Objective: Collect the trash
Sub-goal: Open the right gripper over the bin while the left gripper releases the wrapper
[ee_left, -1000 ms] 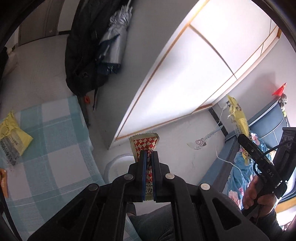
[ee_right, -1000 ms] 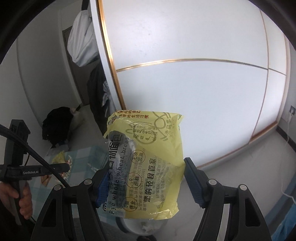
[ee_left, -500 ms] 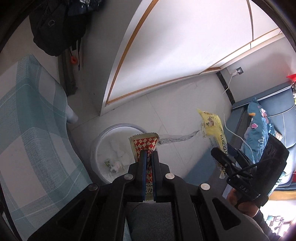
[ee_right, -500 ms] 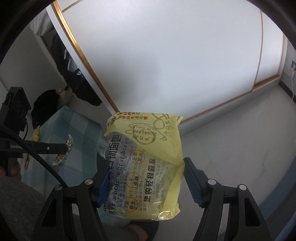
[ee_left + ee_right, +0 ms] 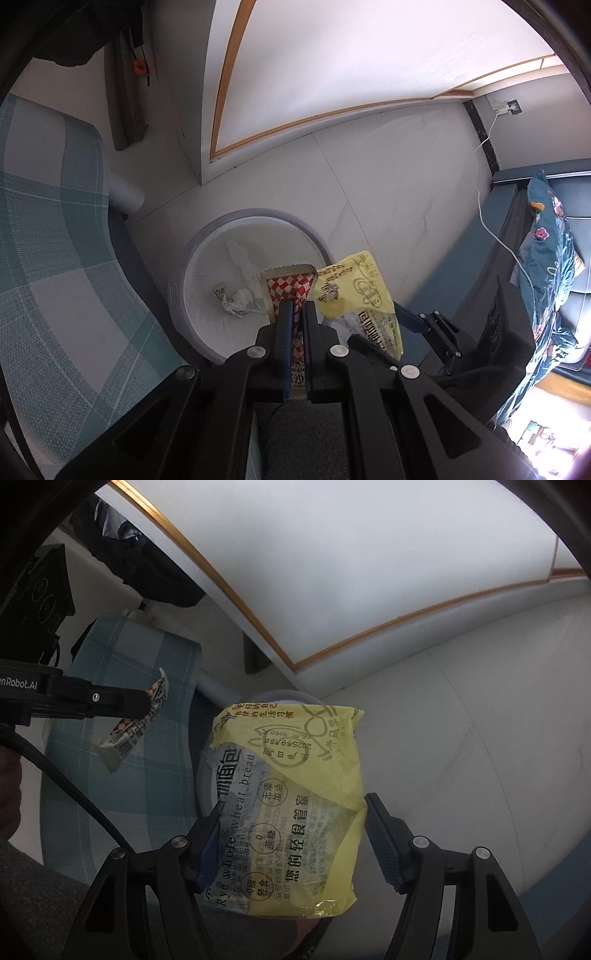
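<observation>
A red-checked wrapper (image 5: 291, 291) and a yellow bread bag (image 5: 291, 794) (crumpled, part clear) hang above the lined bin (image 5: 207, 258).

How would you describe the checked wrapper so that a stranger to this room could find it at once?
Start at the round white bin on the pale floor beside the teal checked cloth. Above it, the left tongs pinch a narrow wrapper. Its red and white diamond pattern and zigzag edge distinguish it from the larger yellow bread bag alongside.

Both grippers (image 5: 298, 314) (image 5: 291, 834) are black plastic with blue ribbed pads (image 5: 384, 845), silver screws, a white logo and a black cable (image 5: 74, 797).
</observation>
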`<state>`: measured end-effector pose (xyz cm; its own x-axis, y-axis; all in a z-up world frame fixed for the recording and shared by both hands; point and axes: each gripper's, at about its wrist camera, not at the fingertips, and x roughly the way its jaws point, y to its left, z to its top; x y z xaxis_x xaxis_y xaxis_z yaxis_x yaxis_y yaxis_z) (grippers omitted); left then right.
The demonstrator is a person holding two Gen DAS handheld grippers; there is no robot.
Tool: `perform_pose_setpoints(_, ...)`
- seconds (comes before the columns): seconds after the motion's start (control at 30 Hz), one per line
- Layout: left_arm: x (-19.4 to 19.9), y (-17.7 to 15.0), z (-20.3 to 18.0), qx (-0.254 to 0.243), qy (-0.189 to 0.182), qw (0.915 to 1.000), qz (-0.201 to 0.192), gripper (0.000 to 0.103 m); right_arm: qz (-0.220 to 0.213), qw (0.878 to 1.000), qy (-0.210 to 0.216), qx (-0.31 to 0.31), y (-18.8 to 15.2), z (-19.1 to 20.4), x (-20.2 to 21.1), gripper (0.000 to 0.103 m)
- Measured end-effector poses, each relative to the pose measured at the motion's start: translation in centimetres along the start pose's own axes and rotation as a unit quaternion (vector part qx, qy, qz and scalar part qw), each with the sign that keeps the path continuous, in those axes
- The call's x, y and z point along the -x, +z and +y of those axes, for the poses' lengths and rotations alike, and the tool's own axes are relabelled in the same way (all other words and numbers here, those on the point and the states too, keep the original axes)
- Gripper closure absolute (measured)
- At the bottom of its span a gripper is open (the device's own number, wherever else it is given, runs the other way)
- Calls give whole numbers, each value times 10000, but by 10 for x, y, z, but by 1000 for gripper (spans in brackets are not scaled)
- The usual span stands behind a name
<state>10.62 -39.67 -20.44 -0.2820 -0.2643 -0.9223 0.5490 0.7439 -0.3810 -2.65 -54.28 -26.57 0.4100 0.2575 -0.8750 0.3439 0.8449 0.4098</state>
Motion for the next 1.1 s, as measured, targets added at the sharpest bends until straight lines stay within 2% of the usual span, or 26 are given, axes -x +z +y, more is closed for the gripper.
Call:
perform_pose_setpoints(0.13, -6, 6, 3, 71, 74, 9998, 171, 102, 335, 9993, 3, 133, -3, 10, -23, 35)
perform_pose_setpoints(0.2, -12, 8, 6, 195, -5, 9993, 307, 101, 531, 9985, 45, 139, -3, 11, -32, 34)
perform_pose_setpoints(0.53, -31, 19, 23, 810, 78, 9930, 857, 100, 873, 9961, 61, 98, 7, 11, -62, 32)
perform_pose_setpoints(0.57, -32, 20, 24, 838, 30, 9926, 882, 98, 916, 9957, 86, 107, 6, 11, -64, 31)
perform_pose_setpoints(0.6, -33, 20, 24, 849, 16, 9925, 876, 96, 952, 9954, 75, 108, 7, 11, -67, 25)
perform_pose_setpoints(0.67, -32, 21, 23, 833, 77, 9930, 828, 83, 986, 9950, 58, 116, 6, 12, -66, 23)
perform_pose_setpoints(0.77, -27, 21, 22, 867, 102, 9934, 748, 68, 1031, 9945, 149, 93, 6, 13, -70, 23)
perform_pose_setpoints(0.97, -18, 17, 16, 706, 196, 9949, 687, 63, 956, 9952, 163, 137, 6, 13, -66, 22)
perform_pose_setpoints(1.07, -13, 13, 14, 567, 310, 9961, 608, 51, 920, 9957, 94, 53, 6, 9, -62, 22)
perform_pose_setpoints(1.1, -11, 12, 12, 489, 361, 9965, 573, 50, 897, 9959, 86, 30, 5, 7, -58, 22)
